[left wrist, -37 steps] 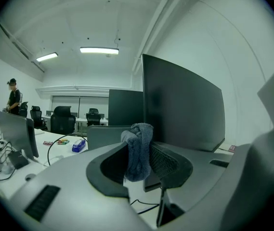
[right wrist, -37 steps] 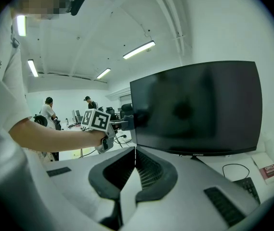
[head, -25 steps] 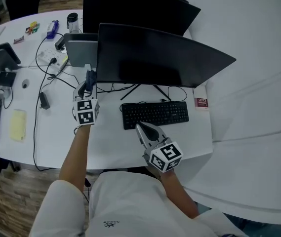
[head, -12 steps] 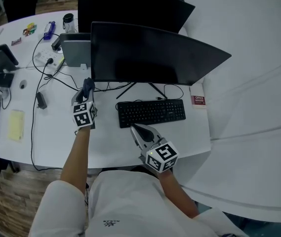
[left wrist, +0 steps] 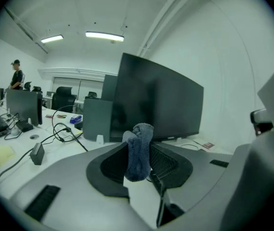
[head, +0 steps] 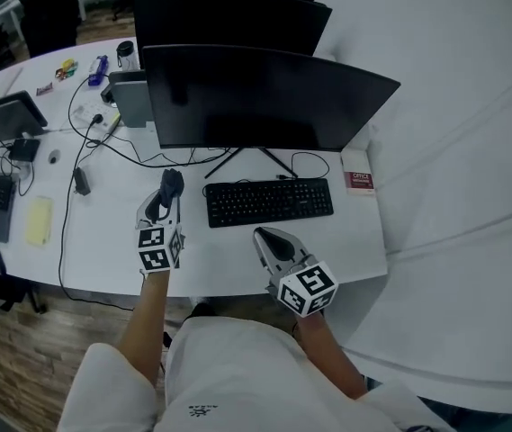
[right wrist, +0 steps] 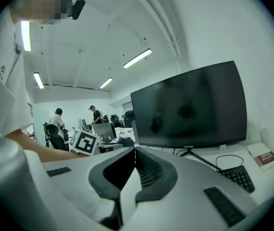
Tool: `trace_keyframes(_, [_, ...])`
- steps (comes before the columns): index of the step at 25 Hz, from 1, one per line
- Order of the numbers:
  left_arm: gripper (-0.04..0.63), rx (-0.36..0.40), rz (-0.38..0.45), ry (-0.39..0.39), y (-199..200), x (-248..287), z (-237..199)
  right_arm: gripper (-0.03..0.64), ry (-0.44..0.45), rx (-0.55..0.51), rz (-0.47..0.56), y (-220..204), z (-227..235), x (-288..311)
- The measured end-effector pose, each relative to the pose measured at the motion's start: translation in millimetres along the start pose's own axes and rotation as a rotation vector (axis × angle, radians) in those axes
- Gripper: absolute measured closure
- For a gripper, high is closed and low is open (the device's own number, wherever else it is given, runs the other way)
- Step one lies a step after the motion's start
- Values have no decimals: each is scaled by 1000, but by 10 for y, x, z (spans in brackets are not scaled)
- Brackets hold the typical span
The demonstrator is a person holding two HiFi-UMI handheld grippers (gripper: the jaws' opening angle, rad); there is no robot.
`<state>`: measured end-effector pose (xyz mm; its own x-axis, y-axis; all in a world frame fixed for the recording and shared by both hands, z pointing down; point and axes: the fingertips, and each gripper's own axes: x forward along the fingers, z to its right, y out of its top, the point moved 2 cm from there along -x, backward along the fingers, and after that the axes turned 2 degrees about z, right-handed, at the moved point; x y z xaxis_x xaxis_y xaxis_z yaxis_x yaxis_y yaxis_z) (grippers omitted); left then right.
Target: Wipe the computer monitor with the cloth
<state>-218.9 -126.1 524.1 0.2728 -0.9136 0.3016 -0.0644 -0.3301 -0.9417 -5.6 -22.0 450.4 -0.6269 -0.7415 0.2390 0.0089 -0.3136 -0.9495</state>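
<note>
The left gripper point(head: 164, 207) has its jaws closed on a blue cloth point(left wrist: 138, 148). The cloth is bunched with its long axis along the jaws, and its end sticks out past the tips toward the monitor point(head: 264, 97). The dark monitor stands at the back of the counter point(head: 103, 232) with its long axis left to right and its screen facing the person. The cloth is short of the screen, beside the keyboard point(head: 269, 202). The right gripper point(head: 269, 239) hovers near the keyboard, its jaws together and empty.

R gripper point(right wrist: 134, 150) jaws together, nothing btwn; dark monitor point(right wrist: 189, 105) ahead, keyboard point(right wrist: 238, 177) lower right.
</note>
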Motion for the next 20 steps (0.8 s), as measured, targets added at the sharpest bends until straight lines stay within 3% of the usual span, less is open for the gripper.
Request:
trace_keyframes(3, [463,58,11,-83,20,-395,601,598,-14,-11,34,-2,120,-396])
trace_keyframes(11, [463,44,65,-180,-26,-1302,1845,598,-40,9,95,-159,299,-1462])
trace_keyframes(20, [463,71,97,-194,-21,-2073,2558,598,-25,37,122,-376,269,-2186])
